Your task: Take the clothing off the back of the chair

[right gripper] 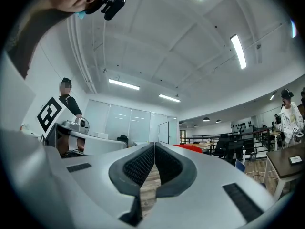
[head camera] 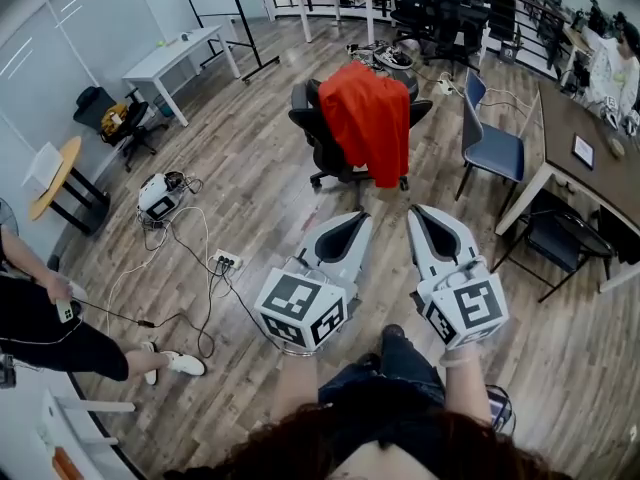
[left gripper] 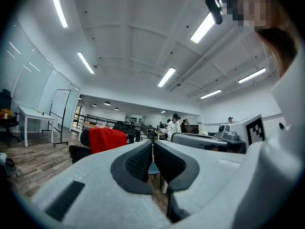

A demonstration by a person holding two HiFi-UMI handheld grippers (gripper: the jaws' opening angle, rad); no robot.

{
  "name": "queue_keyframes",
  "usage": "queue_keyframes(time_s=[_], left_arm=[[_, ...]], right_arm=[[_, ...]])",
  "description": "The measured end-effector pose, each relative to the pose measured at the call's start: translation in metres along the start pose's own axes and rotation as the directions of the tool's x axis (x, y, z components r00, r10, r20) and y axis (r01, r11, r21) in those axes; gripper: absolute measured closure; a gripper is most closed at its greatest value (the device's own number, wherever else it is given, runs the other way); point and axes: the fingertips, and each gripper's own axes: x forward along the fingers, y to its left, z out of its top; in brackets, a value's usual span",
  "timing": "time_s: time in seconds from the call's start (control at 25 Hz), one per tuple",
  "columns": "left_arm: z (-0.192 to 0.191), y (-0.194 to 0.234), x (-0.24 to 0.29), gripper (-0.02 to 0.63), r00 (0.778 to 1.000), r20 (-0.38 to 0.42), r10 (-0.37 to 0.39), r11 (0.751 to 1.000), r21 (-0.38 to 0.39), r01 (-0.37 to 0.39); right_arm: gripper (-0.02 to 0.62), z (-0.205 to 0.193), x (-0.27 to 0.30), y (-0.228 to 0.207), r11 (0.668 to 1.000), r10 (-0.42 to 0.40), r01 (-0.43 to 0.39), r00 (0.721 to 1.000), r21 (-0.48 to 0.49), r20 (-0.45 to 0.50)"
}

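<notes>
Clothing for this task, a loose red fabric garment, hangs draped over the backrest of a black wheeled office chair, well apart from both tools. The left gripper and right gripper are held out level side by side, pointing towards the chair; each has its jaws pressed fully together with nothing between them. From here, the main risk is probably a closed tool pushing at the cloth instead of pinching it, so the jaws need to part first. A sideways tug could also roll or swivel the chair on its castors, or snag the garment on the backrest. White cables and a power strip lie on the floor nearby, a possible trip hazard.
</notes>
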Motion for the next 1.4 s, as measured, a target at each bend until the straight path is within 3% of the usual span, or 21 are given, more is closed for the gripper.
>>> queue_keyframes(time_s=[1.04, 1.4], left_arm=[[-0.001, 0.092, 0.109, 0.581, 1.000, -0.003, 0.027, 0.999, -0.021, -0.027], [0.005, 0.132, 0.142, 0.527, 0.997, -0.008, 0.074, 0.996, -0.043, -0.074]], right_arm=[[0.568, -0.031, 0.113, -0.089, 0.999, 0.039, -0.039, 0.999, 0.033, 0.000], [0.536, -0.039, 0.154, -0.122, 0.997, 0.066, -0.065, 0.998, 0.050, -0.019]])
